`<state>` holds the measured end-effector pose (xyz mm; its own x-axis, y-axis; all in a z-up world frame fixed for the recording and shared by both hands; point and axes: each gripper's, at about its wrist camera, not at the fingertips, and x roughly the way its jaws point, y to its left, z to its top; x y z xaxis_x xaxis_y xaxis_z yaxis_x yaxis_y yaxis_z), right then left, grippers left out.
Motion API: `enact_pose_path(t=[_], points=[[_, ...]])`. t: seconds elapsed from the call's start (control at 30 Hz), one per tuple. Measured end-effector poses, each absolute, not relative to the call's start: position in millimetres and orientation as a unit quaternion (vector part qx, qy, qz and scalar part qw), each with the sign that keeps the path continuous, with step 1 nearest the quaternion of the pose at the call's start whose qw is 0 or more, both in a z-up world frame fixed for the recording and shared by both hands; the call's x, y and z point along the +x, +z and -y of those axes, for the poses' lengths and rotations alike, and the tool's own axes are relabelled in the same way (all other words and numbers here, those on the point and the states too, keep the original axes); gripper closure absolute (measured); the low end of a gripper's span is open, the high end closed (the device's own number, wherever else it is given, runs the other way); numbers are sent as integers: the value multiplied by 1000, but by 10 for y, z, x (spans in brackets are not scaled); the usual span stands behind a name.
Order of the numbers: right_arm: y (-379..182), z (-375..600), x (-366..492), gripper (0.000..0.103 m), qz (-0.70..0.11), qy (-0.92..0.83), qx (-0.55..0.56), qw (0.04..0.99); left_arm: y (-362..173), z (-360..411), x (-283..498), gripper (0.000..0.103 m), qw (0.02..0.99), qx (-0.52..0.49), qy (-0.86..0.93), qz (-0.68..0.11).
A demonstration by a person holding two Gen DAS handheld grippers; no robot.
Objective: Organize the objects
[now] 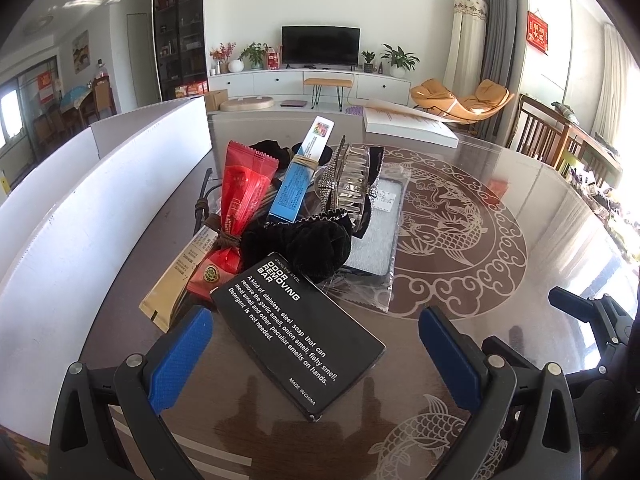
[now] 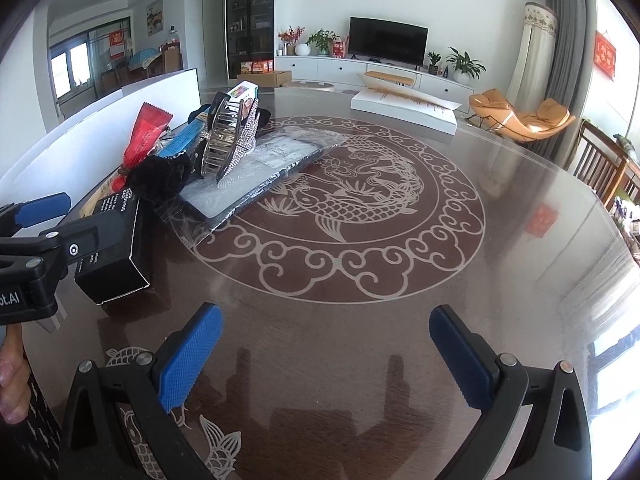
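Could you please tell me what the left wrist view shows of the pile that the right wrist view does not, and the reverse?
Only the left wrist view shows the printed top of the black odor removing bar box and the beige sachet. Only the right wrist view shows the box's side face and a hand at the left edge. Both show the red packet, the black scrunchie, the silver hair claw, and open grippers, left gripper, right gripper, holding nothing.

Black gripper (image 1: 314, 350), blue ribbed pads (image 1: 180, 356)
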<state>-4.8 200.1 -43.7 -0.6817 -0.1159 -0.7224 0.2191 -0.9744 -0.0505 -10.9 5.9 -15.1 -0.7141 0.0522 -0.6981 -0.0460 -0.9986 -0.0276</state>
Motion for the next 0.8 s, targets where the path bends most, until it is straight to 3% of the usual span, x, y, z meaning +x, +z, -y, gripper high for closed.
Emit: enact_pose_path(t=[0.8], points=[[-531, -2011, -159, 0, -62, -903, 416, 87, -176, -31, -135, 0, 31, -387, 922, 17]])
